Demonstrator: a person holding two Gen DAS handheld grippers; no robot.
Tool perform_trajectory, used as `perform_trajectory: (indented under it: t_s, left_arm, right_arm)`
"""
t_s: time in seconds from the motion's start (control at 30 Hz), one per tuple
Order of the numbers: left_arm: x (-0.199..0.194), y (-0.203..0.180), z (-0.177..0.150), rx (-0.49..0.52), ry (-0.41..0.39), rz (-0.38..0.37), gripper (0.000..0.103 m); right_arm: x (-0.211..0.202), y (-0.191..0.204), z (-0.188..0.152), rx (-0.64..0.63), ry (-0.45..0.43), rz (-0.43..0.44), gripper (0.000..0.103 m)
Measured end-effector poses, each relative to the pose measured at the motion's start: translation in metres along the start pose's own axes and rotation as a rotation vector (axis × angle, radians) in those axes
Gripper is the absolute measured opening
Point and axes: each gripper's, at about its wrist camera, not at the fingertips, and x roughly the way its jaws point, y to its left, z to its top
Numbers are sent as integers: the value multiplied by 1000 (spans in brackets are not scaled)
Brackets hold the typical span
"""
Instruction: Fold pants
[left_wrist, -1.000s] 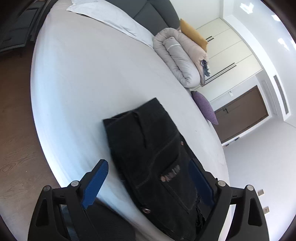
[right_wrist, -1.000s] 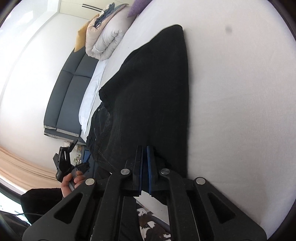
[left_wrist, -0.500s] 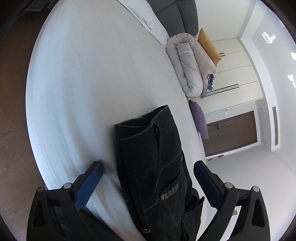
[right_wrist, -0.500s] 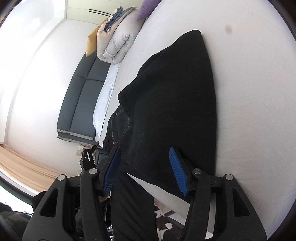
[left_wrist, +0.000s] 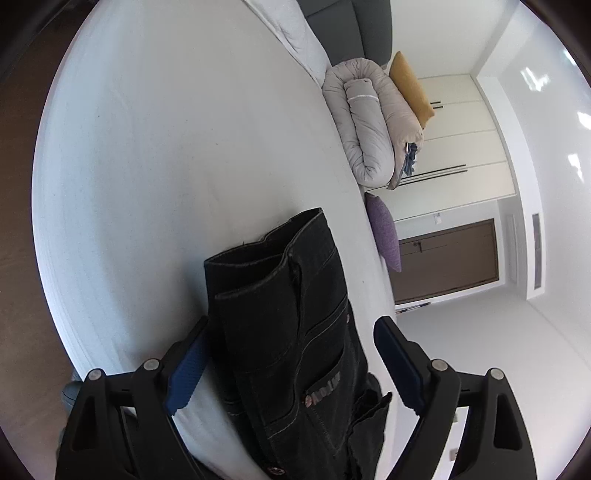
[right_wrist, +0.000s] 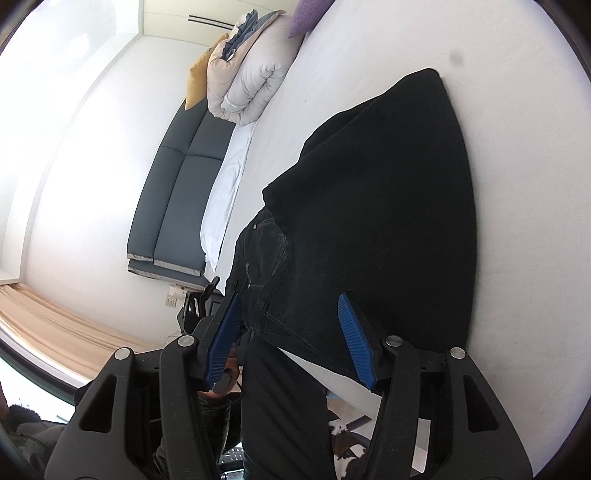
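Note:
Black denim pants (left_wrist: 288, 314) lie folded on a white bed (left_wrist: 166, 147), the waist end with a back pocket nearest the left wrist camera. My left gripper (left_wrist: 293, 363) straddles that end. Its jaws are closing with the pants between the blue pads (left_wrist: 188, 365), which do not press the cloth. In the right wrist view the pants (right_wrist: 388, 203) spread flat over the bed (right_wrist: 517, 258). My right gripper (right_wrist: 291, 339) stands open over their near edge, pads clear of the cloth. Part of the fabric hangs over the bed's edge below it.
A rolled grey duvet (left_wrist: 369, 122), a yellow cushion (left_wrist: 410, 88) and a purple cushion (left_wrist: 386, 229) lie along the bed's far side. A dark padded headboard (right_wrist: 177, 192) stands at the head. Wooden floor (left_wrist: 18, 258) borders the bed; a brown door (left_wrist: 447, 258) is beyond.
My right gripper was shut on the pants' edge and has opened and let go. My left gripper has rolled and come lower, so the waist end now sits between its fingers.

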Motion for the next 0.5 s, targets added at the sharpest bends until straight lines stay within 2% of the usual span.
perform_trajectory:
  t_s: [0.1, 0.2, 0.3, 0.37, 0.5]
  left_arm:
    - [3, -6, 10, -7, 0, -21, 83]
    - [9, -9, 14, 5, 9, -29, 74]
    - [19, 1, 11, 3, 38, -31, 51]
    - [23, 8, 7, -4, 41, -22, 26]
    - [26, 11, 5, -6, 38, -31, 20]
  right_arm:
    - [3, 11, 4, -25, 13, 11, 54]
    - [11, 24, 12, -53, 33, 9, 54]
    - [27, 38, 21, -78, 64, -18, 54]
    - [44, 47, 30, -95, 94, -52, 54]
    - [84, 63, 48, -143, 158, -104, 53]
